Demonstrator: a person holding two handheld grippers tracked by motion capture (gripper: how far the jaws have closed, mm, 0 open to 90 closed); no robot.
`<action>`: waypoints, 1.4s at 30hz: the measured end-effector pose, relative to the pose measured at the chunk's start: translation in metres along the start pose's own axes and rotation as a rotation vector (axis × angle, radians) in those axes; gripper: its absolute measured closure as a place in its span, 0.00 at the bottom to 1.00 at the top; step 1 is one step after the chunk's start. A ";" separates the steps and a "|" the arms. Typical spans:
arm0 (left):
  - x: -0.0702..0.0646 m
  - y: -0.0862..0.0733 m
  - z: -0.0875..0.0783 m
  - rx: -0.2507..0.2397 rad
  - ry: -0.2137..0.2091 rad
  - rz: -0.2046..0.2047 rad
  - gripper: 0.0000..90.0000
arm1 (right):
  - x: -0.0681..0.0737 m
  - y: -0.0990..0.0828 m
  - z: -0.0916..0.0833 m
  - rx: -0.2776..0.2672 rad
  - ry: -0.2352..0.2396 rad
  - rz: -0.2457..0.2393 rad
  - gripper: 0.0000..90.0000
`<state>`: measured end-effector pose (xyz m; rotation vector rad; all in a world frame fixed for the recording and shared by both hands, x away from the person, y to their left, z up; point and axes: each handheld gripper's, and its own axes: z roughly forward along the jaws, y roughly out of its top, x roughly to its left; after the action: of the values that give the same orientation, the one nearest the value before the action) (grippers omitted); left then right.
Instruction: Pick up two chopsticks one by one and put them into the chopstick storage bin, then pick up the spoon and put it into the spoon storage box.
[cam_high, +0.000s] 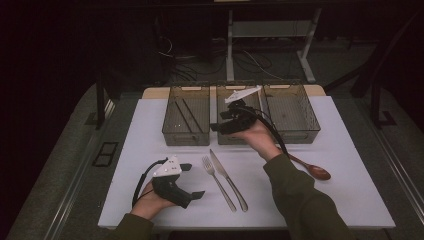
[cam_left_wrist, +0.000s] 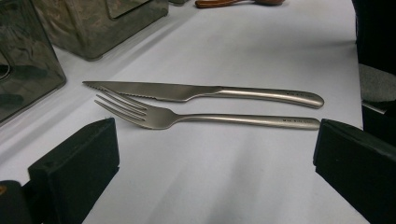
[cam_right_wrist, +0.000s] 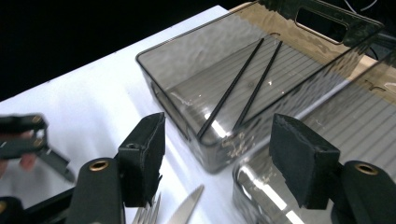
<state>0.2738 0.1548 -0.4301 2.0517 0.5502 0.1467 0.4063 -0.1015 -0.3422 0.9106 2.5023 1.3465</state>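
The left gripper (cam_high: 192, 181) lies low at the near edge of the table, held in the left hand (cam_high: 150, 199), its jaws wide apart with nothing between them. Just beyond them, the fork (cam_left_wrist: 205, 116) and the knife (cam_left_wrist: 201, 92) lie side by side on the white table cover (cam_high: 150, 135), very close to each other; whether they touch I cannot tell. The room around the table is dark, with cables on the floor behind.

The right gripper (cam_high: 216, 122) hangs above the near wall of the middle bin (cam_high: 222, 137), jaws released and holding nothing. Three smoky clear bins stand in a row at the far side. The right gripper view shows two black chopsticks (cam_right_wrist: 243, 88) lying in the left bin (cam_high: 186, 116). In the high view they are only thin dark lines.

The wooden spoon (cam_high: 315, 170) lies to the right, its handle partly hidden by the right sleeve (cam_high: 300, 195). In the left gripper view it is cut off by the top edge.
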 end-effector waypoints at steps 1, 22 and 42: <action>0.000 0.000 0.001 0.002 0.002 0.001 0.00 | 0.000 -0.003 -0.003 -0.007 0.003 0.000 0.40; -0.001 0.000 -0.001 0.005 0.016 0.009 0.00 | 0.000 -0.078 -0.069 -0.056 0.044 0.008 0.38; -0.002 -0.001 -0.002 0.001 0.024 0.004 0.00 | 0.009 -0.147 -0.099 -0.008 0.045 0.023 0.37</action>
<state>0.2717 0.1556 -0.4295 2.0549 0.5611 0.1743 0.2946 -0.2264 -0.4007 0.9208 2.5252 1.3980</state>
